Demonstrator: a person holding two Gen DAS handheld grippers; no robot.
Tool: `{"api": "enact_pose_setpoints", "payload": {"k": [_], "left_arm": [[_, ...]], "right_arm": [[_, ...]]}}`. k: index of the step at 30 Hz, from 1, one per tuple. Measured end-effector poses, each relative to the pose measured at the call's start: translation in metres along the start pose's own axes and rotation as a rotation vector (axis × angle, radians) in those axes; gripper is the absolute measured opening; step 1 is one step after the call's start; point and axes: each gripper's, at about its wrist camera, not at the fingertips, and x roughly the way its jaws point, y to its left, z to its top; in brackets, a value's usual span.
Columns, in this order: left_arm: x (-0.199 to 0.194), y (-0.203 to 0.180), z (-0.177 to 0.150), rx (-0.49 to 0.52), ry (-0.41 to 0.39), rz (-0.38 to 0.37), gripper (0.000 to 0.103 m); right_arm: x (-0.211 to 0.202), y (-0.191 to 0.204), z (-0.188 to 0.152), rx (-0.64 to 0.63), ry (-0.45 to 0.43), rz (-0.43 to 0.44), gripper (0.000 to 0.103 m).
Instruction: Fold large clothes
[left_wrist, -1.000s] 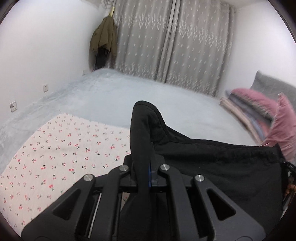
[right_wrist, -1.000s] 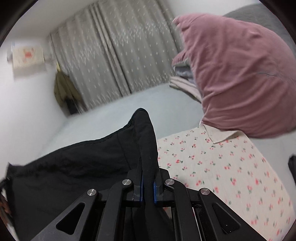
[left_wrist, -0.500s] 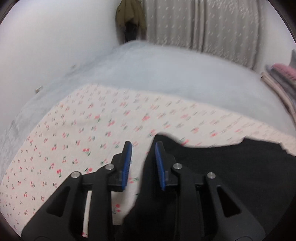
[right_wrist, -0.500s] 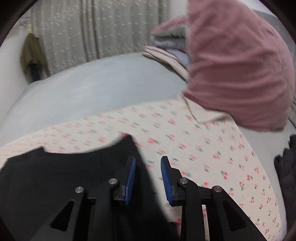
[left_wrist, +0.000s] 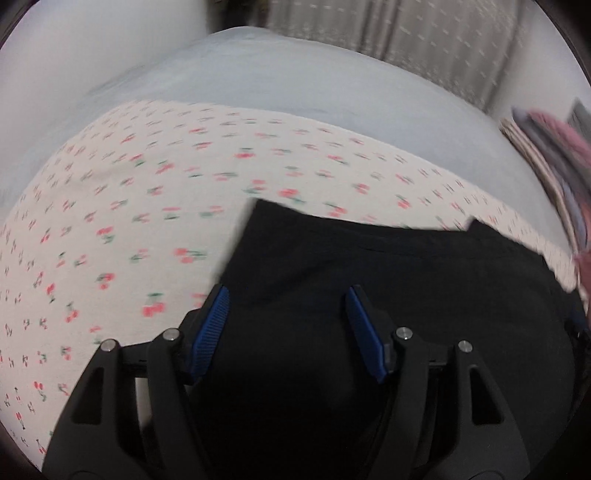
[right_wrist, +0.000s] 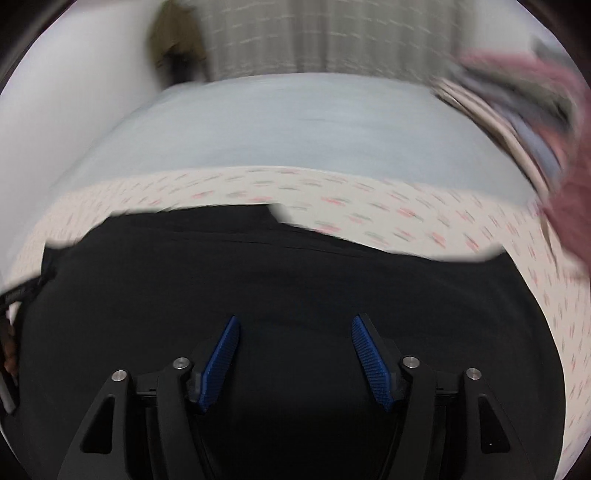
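Black garment (left_wrist: 369, 295) flat on cherry-print sheet (left_wrist: 129, 206)

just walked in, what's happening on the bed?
A person with two handheld grippers is folding a black garment on a cherry-print sheet. The left gripper and right gripper have just been opening and now stand open over the garment, which lies flat and pinched by neither.

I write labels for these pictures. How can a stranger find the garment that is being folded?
Find the grey bed, then the cherry-print cloth spread over it. The black garment lies flat on that cloth, the only plain dark piece there.
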Motion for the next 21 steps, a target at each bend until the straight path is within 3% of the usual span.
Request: {"api": "enact_pose_setpoints", "payload": {"k": [2,4,7,9,11,15,21], "left_arm": [[0.0,0.032,0.001,-0.052,0.04,0.067,0.069],[-0.008,0.055,-0.003,-0.096,0.052,0.058,0.069],[-0.035,0.071,-0.015,-0.135,0.033,0.041,0.069],[-0.057,0.06,-0.024,-0.124,0.007,-0.002,0.069],[-0.079,0.044,-0.037,-0.1,-0.018,-0.07,0.069],[-0.141,-0.011,-0.073,0.0,-0.074,-0.194,0.082],[-0.181,-0.065,-0.127,0.084,-0.112,-0.274,0.092]], "right_arm": [[-0.004,-0.054,-0.006,0.081,0.023,-0.124,0.067],[-0.013,-0.093,-0.014,0.12,0.043,-0.24,0.067],[-0.042,-0.136,-0.03,0.225,0.037,-0.279,0.067],[-0.066,-0.143,-0.04,0.22,0.013,-0.3,0.067],[-0.086,-0.135,-0.045,0.203,-0.016,-0.285,0.067],[-0.134,-0.084,-0.065,0.146,-0.106,-0.158,0.068],[-0.155,0.008,-0.113,-0.003,-0.133,-0.019,0.074]]}}
